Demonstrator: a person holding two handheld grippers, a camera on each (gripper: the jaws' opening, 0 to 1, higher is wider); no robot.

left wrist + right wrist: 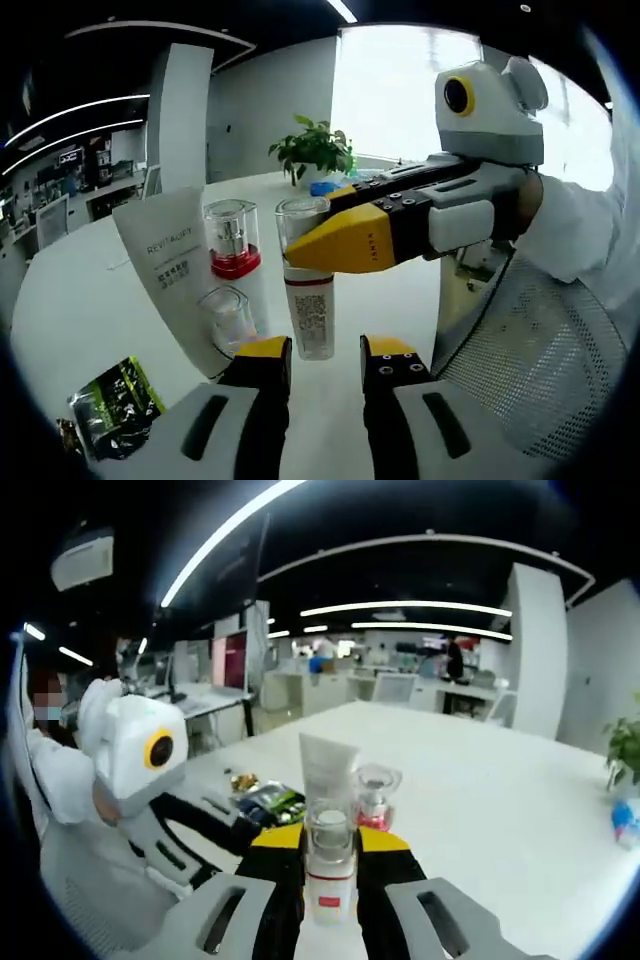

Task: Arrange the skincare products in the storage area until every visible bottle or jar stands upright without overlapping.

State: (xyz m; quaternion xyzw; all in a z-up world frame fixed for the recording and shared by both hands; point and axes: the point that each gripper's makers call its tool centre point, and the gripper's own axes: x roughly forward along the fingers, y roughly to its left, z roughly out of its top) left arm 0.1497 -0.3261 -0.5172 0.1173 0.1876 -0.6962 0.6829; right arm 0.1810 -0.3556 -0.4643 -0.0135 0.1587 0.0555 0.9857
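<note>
In the left gripper view, the left gripper [326, 362] sits nearest, its yellow-tipped jaws spread apart with nothing between them, waiting just short of the white bottle [310, 300]. That bottle stands upright on the white table [80, 290], and the right gripper [315, 248] comes in from the right and pinches it at the neck below its clear cap. The right gripper view confirms this: the bottle [329, 875] stands between the right gripper [330, 865] jaws, which press against its sides. The grip looks meant to keep the bottle vertical while it is set in its spot.

Just left of the bottle, a small clear jar [226, 316] stands near, and behind it a red-based bottle [232, 238] stands upright; I cannot tell whether they touch. The white tube [172, 262] leans at a tilt to their left, so it probably needs righting yet. A dark packet [115, 398] lies flat at the near left.

Farther off, a potted plant [315, 148] stands at the far edge of the table, well apart from the products.
</note>
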